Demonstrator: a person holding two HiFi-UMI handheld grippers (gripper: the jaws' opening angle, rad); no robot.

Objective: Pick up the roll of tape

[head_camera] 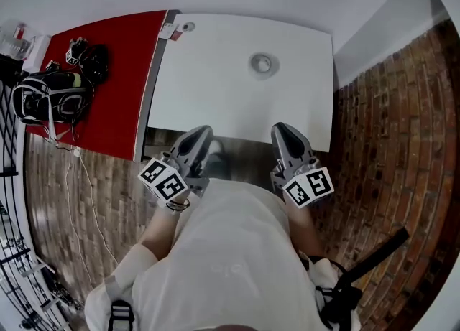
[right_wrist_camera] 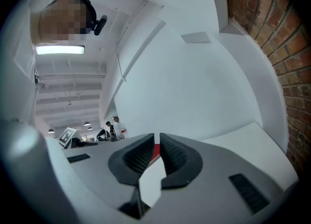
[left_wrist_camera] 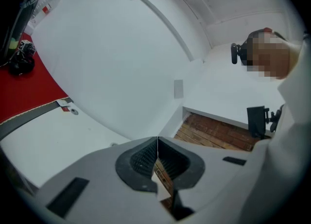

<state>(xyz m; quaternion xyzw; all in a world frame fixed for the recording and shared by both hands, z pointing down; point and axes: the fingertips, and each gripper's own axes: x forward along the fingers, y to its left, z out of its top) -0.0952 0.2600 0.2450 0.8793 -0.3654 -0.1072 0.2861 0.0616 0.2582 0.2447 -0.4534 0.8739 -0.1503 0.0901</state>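
Note:
The roll of tape (head_camera: 263, 64), a pale grey ring, lies flat on the white table (head_camera: 215, 85) toward its far right part. Both grippers hang level at the table's near edge, well short of the roll. My left gripper (head_camera: 203, 131) is shut with nothing between its jaws; in the left gripper view the left gripper (left_wrist_camera: 157, 141) shows its dark pads meeting. To the right, my right gripper (head_camera: 283, 128) is also shut and empty, and in the right gripper view the right gripper (right_wrist_camera: 157, 138) has its pads almost touching. Neither gripper view shows the roll.
A red table (head_camera: 108, 78) adjoins the white one on the left, bearing a black headset (head_camera: 50, 96), smaller dark gear (head_camera: 90, 57) and cables. A small round object (head_camera: 188, 26) and a tag (head_camera: 169, 31) sit at the white table's far left corner. Brick-patterned floor (head_camera: 388, 150) lies to the right.

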